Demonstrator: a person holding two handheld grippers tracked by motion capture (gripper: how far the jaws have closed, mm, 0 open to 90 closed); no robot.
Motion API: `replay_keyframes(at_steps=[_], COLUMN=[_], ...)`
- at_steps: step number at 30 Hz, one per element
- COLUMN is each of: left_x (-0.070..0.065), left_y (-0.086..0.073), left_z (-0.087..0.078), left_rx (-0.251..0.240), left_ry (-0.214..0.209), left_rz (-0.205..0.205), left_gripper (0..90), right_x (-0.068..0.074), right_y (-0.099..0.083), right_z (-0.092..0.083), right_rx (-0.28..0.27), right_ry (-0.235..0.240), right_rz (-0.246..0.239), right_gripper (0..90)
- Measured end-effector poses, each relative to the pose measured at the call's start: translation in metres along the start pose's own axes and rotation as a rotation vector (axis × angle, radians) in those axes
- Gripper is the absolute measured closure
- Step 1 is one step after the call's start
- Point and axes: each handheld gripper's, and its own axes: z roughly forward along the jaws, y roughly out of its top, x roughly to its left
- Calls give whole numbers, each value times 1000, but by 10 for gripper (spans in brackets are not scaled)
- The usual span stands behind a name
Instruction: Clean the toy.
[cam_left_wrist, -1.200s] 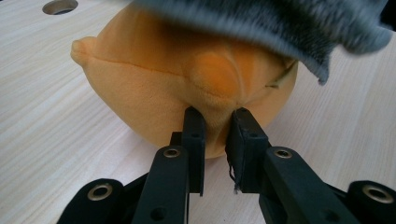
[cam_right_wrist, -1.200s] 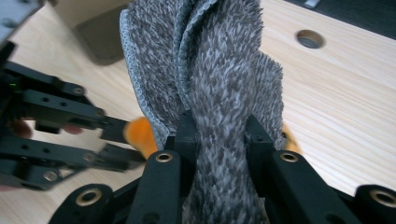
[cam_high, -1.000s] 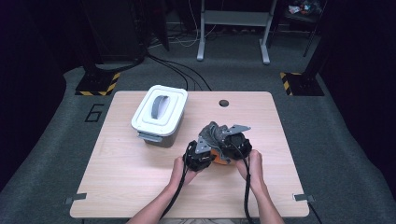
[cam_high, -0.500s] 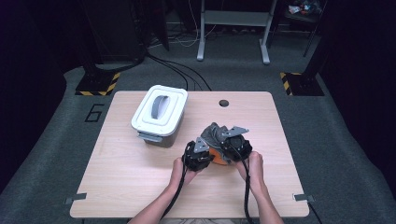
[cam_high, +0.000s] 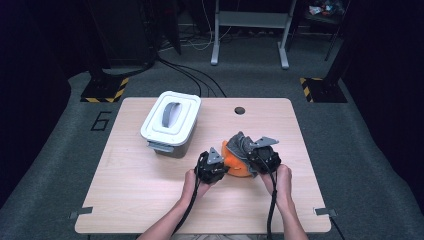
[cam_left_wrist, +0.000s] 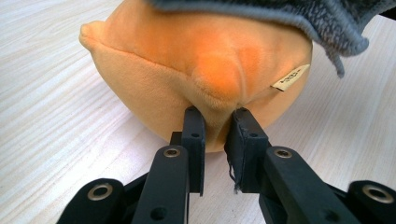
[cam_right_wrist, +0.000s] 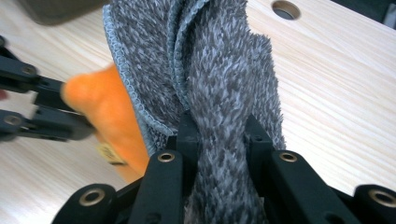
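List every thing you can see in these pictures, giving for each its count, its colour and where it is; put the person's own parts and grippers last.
table: one, light wood, centre of the high view.
lidded bin: one, white lid with grey handle, grey body, rear left of the table.
table hole: one, dark, rear centre.
plush toy: one, orange, front centre, small label on it.
cloth: one, grey, fuzzy, draped on the plush toy.
left gripper: one, black, pinching the plush toy.
right gripper: one, black, clamped on the cloth.
hands: two, at the near edge.
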Motion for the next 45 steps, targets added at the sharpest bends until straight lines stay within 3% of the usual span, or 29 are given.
replay_keyframes(at_steps=[8,18,24,31,36,42,45], left_x=[1,2,3,4,4,3,2], left_y=[-2,-2,-2,-4,-4,-3,-3], left_z=[0,1,1,1,1,0,1], left_rx=[5,6,6,7,7,4,-1], left_ry=[-1,1,-5,-5,2,1,7], left_rz=[-5,4,2,-5,3,2,2], left_gripper=[772,771,769,767,765,765,765], right_x=[-18,-41,-50,-55,-59,-68,-63], right_y=[-13,-29,-36,-48,-50,-43,-32], right_z=[1,16,29,57,53,15,-9], right_rx=[33,79,118,219,200,89,15], right_ry=[-35,-43,-45,-11,4,-37,-38], right_rz=[46,124,150,195,231,257,234], right_gripper=[736,736,735,728,731,736,735])
